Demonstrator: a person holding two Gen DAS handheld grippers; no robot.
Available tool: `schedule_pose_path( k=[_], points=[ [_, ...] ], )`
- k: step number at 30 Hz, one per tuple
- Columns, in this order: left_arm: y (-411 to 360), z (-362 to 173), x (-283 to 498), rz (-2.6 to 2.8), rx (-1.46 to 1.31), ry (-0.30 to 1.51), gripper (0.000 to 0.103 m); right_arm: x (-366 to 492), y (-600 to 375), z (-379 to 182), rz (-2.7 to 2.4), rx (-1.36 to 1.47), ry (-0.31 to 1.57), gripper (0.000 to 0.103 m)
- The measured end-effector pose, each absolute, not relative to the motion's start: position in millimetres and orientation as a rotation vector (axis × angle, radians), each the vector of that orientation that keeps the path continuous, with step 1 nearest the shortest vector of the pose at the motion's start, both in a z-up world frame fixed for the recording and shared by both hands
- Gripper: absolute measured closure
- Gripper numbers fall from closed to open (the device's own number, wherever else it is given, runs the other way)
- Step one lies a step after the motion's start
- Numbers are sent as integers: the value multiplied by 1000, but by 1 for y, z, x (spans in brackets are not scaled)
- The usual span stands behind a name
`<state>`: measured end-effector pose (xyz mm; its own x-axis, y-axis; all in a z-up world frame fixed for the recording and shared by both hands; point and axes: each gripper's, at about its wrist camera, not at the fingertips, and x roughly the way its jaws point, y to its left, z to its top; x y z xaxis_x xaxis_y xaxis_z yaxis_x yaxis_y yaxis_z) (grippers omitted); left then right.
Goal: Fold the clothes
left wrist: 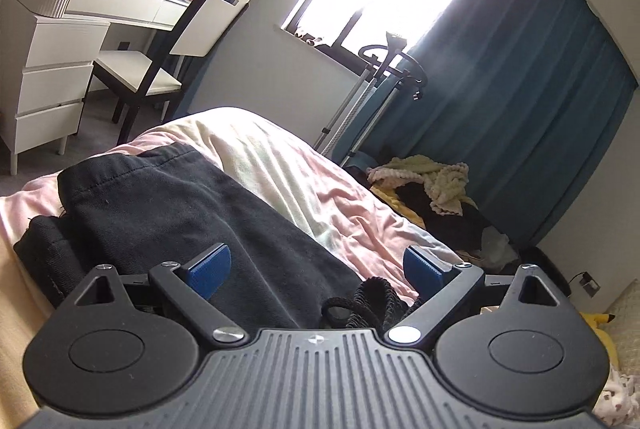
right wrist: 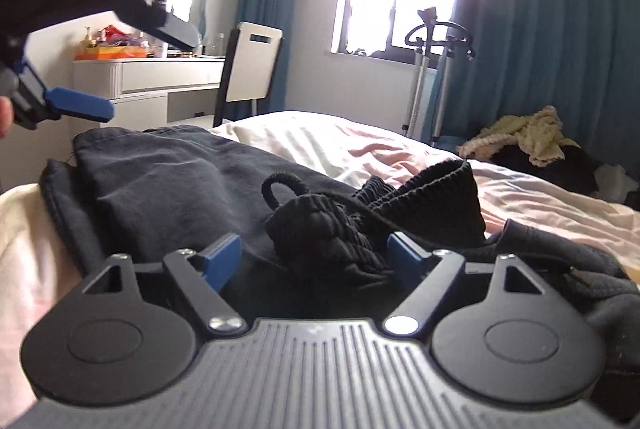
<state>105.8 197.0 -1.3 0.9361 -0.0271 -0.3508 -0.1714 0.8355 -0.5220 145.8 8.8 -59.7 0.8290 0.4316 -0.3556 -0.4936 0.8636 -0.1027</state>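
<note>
Right wrist view: the bed (right wrist: 400, 145), in pale pink sheets, fills the scene, and a black garment (right wrist: 168, 181) lies spread across its near side. On the bed's near edge sits the garment's bunched ribbed waistband (right wrist: 340, 229) with a drawstring loop. The right gripper (right wrist: 314, 261) hovers with fingers wide apart around that bunch, gripping nothing. Above the bed's left side, the left gripper (left wrist: 316, 269) is spread wide too, empty.

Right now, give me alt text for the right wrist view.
The open right gripper straddles a bunched ribbed waistband of a dark garment lying on the pink bed. The left gripper hovers open at upper left.
</note>
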Motion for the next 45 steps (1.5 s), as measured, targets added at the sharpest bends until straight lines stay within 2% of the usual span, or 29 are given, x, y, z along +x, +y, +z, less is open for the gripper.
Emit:
schedule_pose_path(
  k=[7,13,15,17,24,26,30,31,33,35,40,45],
  points=[
    [183,-4,111,-16,-589,411,8,110,-49,-30,554,-242,338,22],
    [134,-15,134,-113,-427,480,10,111,-130,-8,402,-225,424,21],
    [114,-22,149,-85,-346,554,15,109,-145,-16,378,-261,448,21],
    [104,-34,162,-87,-333,624,25,107,-158,-24,377,-266,464,27],
    [97,-61,177,-53,-444,667,26,109,-147,-57,379,-410,454,27],
    [97,-68,179,-41,-482,672,36,119,-143,-68,386,-442,471,28],
    [100,-69,184,-8,-530,663,49,126,-132,-84,361,-598,414,34],
    [100,-67,182,-3,-540,653,53,127,-129,-87,360,-638,400,39],
    [103,-61,175,-6,-579,629,57,126,-125,-89,359,-687,375,75],
    [105,-52,165,-16,-611,599,62,122,-126,-84,339,-701,364,88],
    [106,-50,132,-11,-632,576,63,109,-140,-54,356,-643,366,92],
    [109,-71,133,39,-649,647,63,95,-132,-71,396,-706,426,91]
  ],
)
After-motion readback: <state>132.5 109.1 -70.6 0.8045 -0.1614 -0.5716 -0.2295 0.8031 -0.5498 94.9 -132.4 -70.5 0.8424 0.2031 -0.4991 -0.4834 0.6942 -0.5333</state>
